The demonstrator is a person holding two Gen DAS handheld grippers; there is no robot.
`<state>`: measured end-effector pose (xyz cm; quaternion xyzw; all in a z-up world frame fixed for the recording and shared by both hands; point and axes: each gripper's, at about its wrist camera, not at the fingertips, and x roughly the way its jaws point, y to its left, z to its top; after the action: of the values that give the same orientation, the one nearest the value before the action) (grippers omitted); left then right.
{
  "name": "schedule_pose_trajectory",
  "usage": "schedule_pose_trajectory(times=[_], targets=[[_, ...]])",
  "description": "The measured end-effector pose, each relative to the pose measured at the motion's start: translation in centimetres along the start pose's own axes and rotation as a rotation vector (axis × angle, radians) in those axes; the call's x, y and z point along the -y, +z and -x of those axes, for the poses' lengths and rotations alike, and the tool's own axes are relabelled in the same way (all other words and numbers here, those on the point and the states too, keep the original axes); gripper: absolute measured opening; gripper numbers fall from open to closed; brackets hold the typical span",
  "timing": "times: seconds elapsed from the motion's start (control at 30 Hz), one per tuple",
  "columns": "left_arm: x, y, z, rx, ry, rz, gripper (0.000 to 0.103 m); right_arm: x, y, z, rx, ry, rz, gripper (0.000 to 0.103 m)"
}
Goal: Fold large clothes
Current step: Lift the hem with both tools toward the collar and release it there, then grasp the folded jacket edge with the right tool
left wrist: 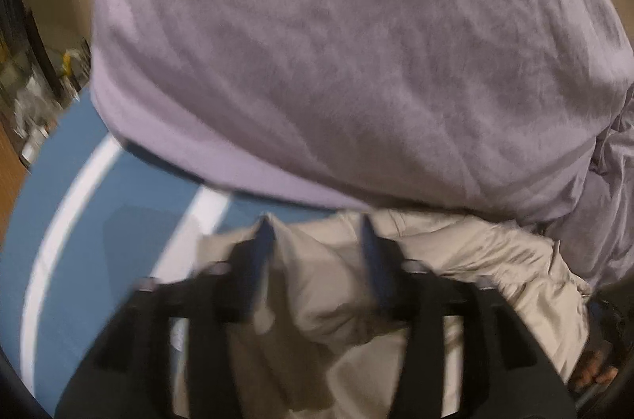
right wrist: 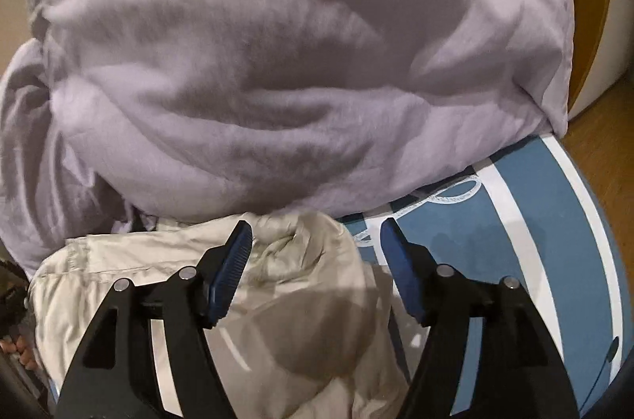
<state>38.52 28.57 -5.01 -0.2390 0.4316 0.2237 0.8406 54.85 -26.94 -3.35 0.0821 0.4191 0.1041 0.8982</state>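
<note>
A beige garment [left wrist: 337, 284] lies crumpled on a blue surface with white stripes [left wrist: 119, 213]. It also shows in the right wrist view [right wrist: 297, 300]. A large lavender cloth [left wrist: 337, 54] is heaped just beyond it, filling most of both views [right wrist: 277, 62]. My left gripper [left wrist: 315, 232] is open, its blue-padded fingers apart over the beige garment's upper edge. My right gripper [right wrist: 317, 232] is open, one finger over the garment's bunched right end, the other over the blue surface.
The blue striped surface [right wrist: 515, 260] has a white rope pattern near the lavender cloth. Wooden floor [right wrist: 602, 157] lies to the right, cluttered items [left wrist: 35, 102] to the far left. A hand [left wrist: 594, 371] shows at the lower right of the left view.
</note>
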Motion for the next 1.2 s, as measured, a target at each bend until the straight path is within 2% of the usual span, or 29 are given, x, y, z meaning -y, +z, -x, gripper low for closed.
schedule_pose_trajectory(times=[0.03,0.07,0.23,0.47,0.63,0.77,0.83,0.9,1.0,1.2], targets=[[0.1,0.1,0.6,0.034,0.030,-0.013,0.075,-0.3,0.0,0.4,0.000,0.009,0.007,0.069],[0.4,0.3,1.2,0.059,0.030,-0.031,0.075,-1.0,-0.1,0.9,0.001,0.026,0.023,0.069],[1.7,-0.4,2.7,0.064,-0.004,-0.076,0.075,-6.3,-1.4,1.9,-0.019,0.137,0.104,0.069],[6.4,-4.2,4.5,0.063,-0.081,-0.214,0.075,-15.3,-4.4,1.3,-0.124,0.313,0.265,0.069],[9.2,-6.7,5.1,0.076,-0.094,-0.301,0.075,-20.0,-6.6,0.1,-0.168,0.340,0.355,0.069],[10.4,-7.7,5.3,0.080,-0.098,-0.334,0.075,-21.7,-8.0,-2.0,-0.209,0.303,0.395,0.068],[10.6,-7.9,5.2,0.077,-0.103,-0.331,0.075,-21.7,-8.5,-2.8,-0.227,0.293,0.401,0.056],[10.4,-7.8,5.0,0.074,-0.103,-0.327,0.075,-21.8,-8.8,-2.8,-0.234,0.295,0.410,0.031],[10.6,-7.8,4.7,0.067,-0.099,-0.322,0.075,-21.9,-8.8,-2.2,-0.204,0.299,0.424,0.012],[11.1,-7.8,4.4,0.061,-0.106,-0.328,0.075,-22.6,-7.6,-1.1,-0.130,0.271,0.415,0.007]])
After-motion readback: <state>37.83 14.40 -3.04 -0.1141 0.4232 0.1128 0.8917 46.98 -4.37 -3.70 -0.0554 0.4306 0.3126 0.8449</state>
